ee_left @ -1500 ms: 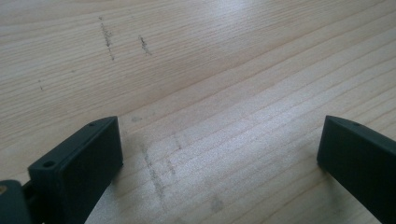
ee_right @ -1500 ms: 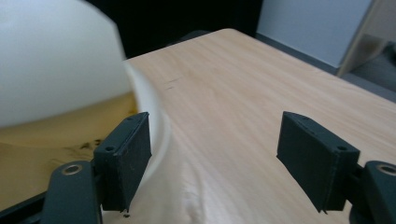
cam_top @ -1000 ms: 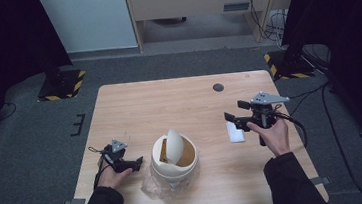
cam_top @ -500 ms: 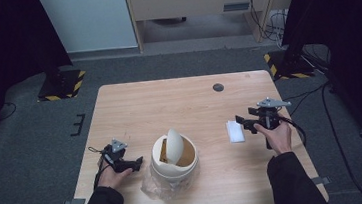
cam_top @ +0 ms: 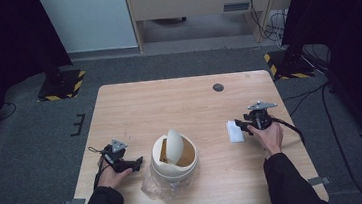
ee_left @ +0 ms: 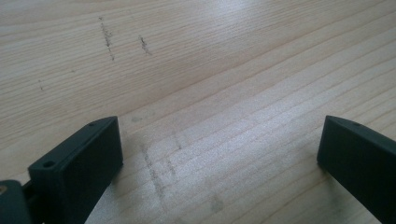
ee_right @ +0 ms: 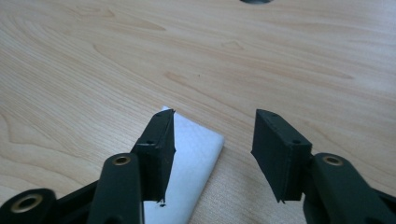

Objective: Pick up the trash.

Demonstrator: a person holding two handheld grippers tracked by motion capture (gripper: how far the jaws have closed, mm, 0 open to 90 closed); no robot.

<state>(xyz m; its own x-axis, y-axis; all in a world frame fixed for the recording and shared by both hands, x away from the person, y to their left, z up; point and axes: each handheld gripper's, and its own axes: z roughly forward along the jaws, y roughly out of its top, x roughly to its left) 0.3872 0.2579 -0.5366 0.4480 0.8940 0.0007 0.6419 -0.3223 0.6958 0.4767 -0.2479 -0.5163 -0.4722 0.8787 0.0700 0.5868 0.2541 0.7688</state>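
Note:
A cream bin point(cam_top: 175, 158) with a tilted swing lid and a clear plastic liner stands near the front middle of the wooden table point(cam_top: 169, 108). To its right a folded white paper point(cam_top: 234, 130) lies flat. My right gripper point(cam_top: 241, 124) hovers low at the paper's right edge. In the right gripper view the paper point(ee_right: 196, 149) runs under one jaw and into the gap of the gripper point(ee_right: 215, 116). Its jaws have just been closing and stand half apart, not pressing on the paper. My left gripper point(cam_top: 137, 162) rests left of the bin, and in its own view it point(ee_left: 219, 126) is wide open over bare wood.
A dark round grommet point(cam_top: 218, 87) sits in the table's far right part. Dark floor surrounds the table, with cables on the floor at the right. Stand bases with yellow-black tape point(cam_top: 62, 86) flank the far corners.
My right gripper has dropped down to the white paper and its jaws have narrowed. The left gripper and the bin have not moved.

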